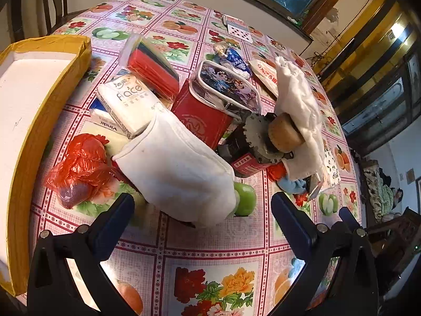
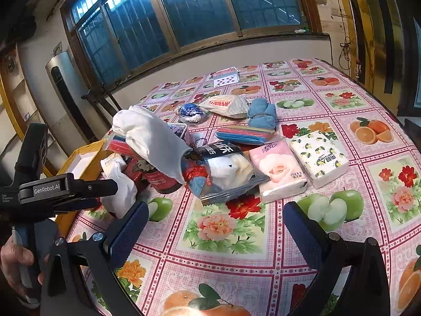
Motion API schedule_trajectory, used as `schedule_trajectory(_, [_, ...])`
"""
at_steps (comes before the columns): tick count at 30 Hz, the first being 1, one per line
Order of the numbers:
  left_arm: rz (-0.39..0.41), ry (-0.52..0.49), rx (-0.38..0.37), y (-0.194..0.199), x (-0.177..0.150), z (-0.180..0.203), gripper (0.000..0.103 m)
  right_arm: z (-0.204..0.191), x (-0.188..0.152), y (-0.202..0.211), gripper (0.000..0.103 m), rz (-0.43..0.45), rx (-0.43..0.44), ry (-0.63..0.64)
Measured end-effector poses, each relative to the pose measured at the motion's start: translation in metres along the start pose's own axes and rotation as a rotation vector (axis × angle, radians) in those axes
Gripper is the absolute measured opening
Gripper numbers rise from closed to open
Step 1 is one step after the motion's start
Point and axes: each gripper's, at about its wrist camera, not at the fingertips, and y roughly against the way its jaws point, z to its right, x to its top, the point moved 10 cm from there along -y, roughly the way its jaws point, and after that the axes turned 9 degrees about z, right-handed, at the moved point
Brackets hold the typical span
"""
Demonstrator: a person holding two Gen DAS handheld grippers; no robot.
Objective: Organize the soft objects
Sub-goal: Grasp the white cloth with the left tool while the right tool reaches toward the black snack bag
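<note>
The left gripper [image 1: 202, 205], wide open and empty, lines up on the white slipper [image 1: 176, 168] at frame centre; next, close and carry it to the yellow box [image 1: 39, 121] at left.

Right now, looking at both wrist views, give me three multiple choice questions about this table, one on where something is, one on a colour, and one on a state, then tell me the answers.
1. Where does the yellow-sided box stand, seen from the left wrist?
A. left of the pile
B. on top of the pile
C. right of the pile

2. What colour is the crumpled plastic bag beside the white slipper?
A. green
B. red
C. black

3. How does the right gripper stand?
A. shut on a tissue pack
B. shut on nothing
C. open, holding nothing

Answers:
1 A, the box fills the left edge of the left wrist view, apart from the heap.
2 B, the thin bag is plainly red.
3 C, its two blue fingers are spread wide over bare tablecloth.
</note>
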Motion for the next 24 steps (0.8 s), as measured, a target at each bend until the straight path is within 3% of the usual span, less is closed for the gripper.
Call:
schedule_trajectory(10, [-0.011,0.012,0.017,-0.010,-0.003,0.004,0.100,-0.002,0.000,0.002,0.103,-0.002,-0.002,0.012])
schedule_trajectory(13, [-0.019,0.030,0.023,-0.011,-0.003,0.001,0.089,-0.004,0.000,0.002,0.103,-0.003,0.008,0.012])
schedule_trajectory(18, [-0.005,0.041,0.045,-0.009,-0.002,-0.009,0.059,-0.005,-0.001,0.003,0.103,0.004,0.037,-0.007])
schedule_trajectory(24, [0.011,0.065,0.004,-0.004,-0.001,-0.015,0.026,-0.003,0.002,0.003,0.103,0.006,0.030,-0.021])
